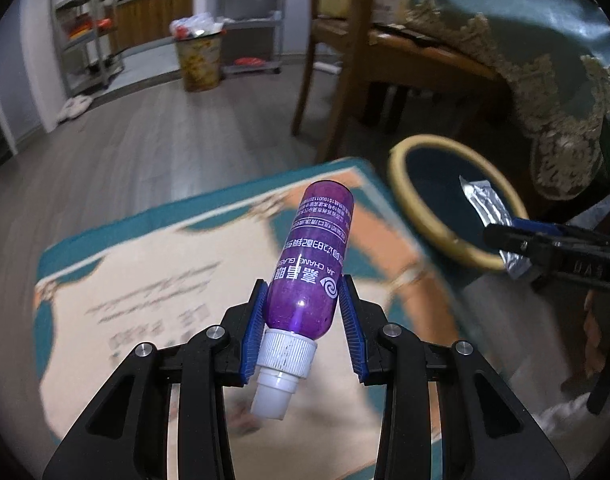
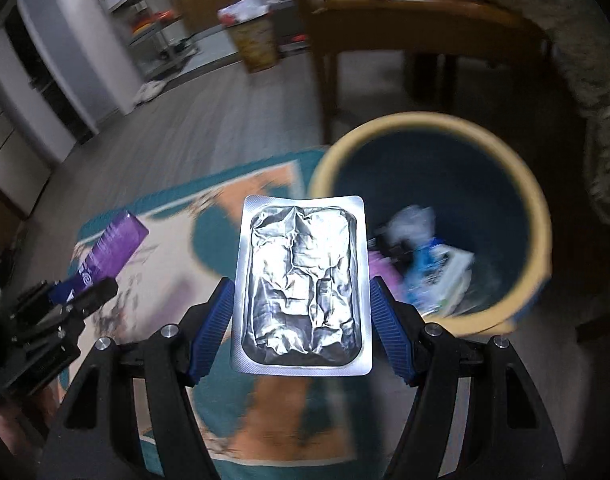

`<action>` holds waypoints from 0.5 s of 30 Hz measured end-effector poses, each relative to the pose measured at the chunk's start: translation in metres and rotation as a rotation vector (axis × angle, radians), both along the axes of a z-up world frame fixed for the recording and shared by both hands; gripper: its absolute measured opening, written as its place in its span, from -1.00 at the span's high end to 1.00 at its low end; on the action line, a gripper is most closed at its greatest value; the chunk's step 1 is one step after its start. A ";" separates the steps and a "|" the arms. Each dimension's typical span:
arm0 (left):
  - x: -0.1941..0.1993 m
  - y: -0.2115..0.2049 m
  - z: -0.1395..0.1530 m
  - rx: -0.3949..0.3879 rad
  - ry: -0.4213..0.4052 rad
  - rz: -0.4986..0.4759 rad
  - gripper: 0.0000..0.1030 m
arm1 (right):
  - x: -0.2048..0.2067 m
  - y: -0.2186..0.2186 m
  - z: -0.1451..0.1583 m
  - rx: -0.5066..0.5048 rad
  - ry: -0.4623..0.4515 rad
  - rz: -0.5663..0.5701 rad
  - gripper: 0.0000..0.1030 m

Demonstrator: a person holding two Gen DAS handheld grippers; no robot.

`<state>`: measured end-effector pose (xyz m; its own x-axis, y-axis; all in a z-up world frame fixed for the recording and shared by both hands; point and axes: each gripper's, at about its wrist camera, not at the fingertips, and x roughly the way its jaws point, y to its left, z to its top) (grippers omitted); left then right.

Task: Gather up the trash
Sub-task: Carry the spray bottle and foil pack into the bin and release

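Note:
My left gripper (image 1: pixel 303 296) is shut on a purple plastic bottle (image 1: pixel 311 260) with a white cap, held above the rug, base pointing forward. It also shows in the right wrist view (image 2: pixel 115 246). My right gripper (image 2: pixel 303 294) is shut on a crumpled silver foil blister pack (image 2: pixel 301 284), held over the near left rim of a round bin (image 2: pixel 541 216) with a cream rim and dark blue inside. The bin holds some white and blue wrappers (image 2: pixel 429 256). In the left wrist view the bin (image 1: pixel 409 196) is to the right, with the foil pack (image 1: pixel 489 204) over it.
A patterned teal, orange and cream rug (image 1: pixel 153 280) lies on the grey wood floor. A wooden chair (image 1: pixel 345 60) and a table with a teal fringed cloth (image 1: pixel 545 40) stand behind the bin. A second full trash can (image 1: pixel 199 60) and metal shelves (image 1: pixel 85 32) are far back.

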<state>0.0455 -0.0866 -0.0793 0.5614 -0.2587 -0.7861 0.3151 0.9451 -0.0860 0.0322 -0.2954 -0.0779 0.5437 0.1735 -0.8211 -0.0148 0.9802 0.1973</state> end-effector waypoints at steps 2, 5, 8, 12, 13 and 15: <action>0.008 -0.025 0.004 -0.013 -0.011 -0.034 0.26 | 0.007 -0.022 0.018 -0.056 -0.032 -0.008 -0.31; 0.015 -0.058 0.010 -0.027 -0.028 -0.087 0.26 | 0.011 -0.051 0.028 -0.090 -0.052 -0.044 -0.31; 0.021 -0.089 0.012 -0.036 -0.035 -0.146 0.26 | 0.017 -0.083 0.024 -0.038 -0.055 -0.112 -0.31; 0.033 -0.122 0.005 -0.068 -0.022 -0.195 0.26 | 0.026 -0.110 0.008 -0.008 -0.033 -0.169 -0.31; 0.037 -0.127 0.002 -0.078 -0.012 -0.198 0.26 | 0.028 -0.115 0.004 0.000 -0.024 -0.180 -0.31; 0.043 -0.140 -0.006 -0.101 0.009 -0.207 0.26 | 0.034 -0.126 -0.006 0.024 -0.002 -0.203 -0.31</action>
